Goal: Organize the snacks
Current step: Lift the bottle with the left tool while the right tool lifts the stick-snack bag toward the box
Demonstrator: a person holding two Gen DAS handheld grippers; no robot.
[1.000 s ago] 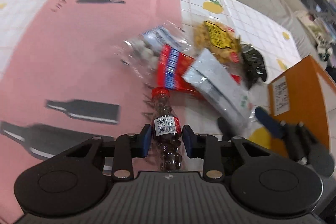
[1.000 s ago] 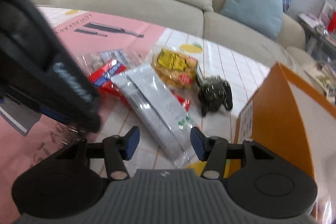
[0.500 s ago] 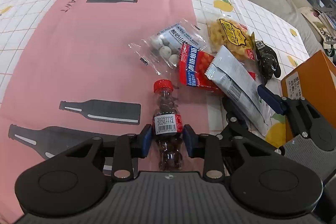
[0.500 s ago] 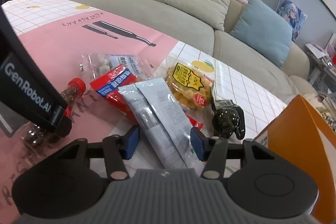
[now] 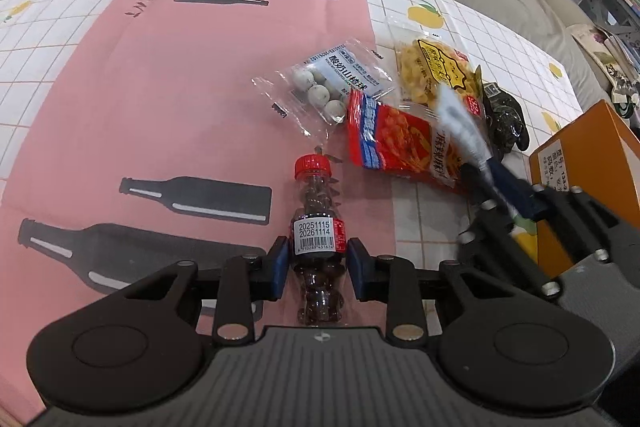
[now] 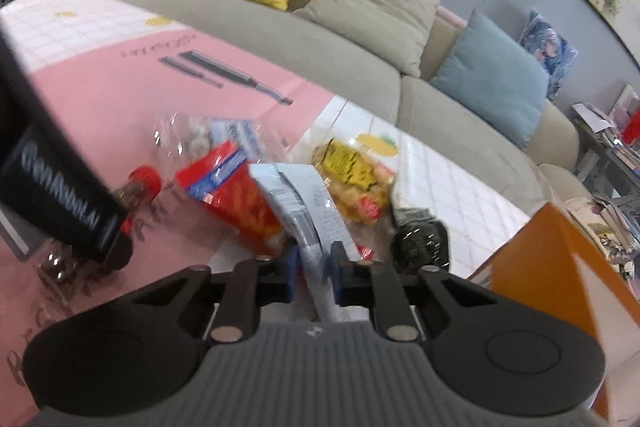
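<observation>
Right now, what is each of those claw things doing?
Left gripper: shut on the bottle.
Right gripper: jaws closing, pinching the grey packet.

Bright, fisheye-warped; right view motion-blurred

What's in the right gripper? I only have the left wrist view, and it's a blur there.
Observer: In the right wrist view, the silver packet sits between the pads of the right gripper, and the jaws are closing on it.
Operator: Flat or lifted?
Observer: Its far end stands up in front of the red snack bag.
Operator: Box position from that side?
Observer: The orange box is close on the gripper's right, with its near corner toward the camera.
</observation>
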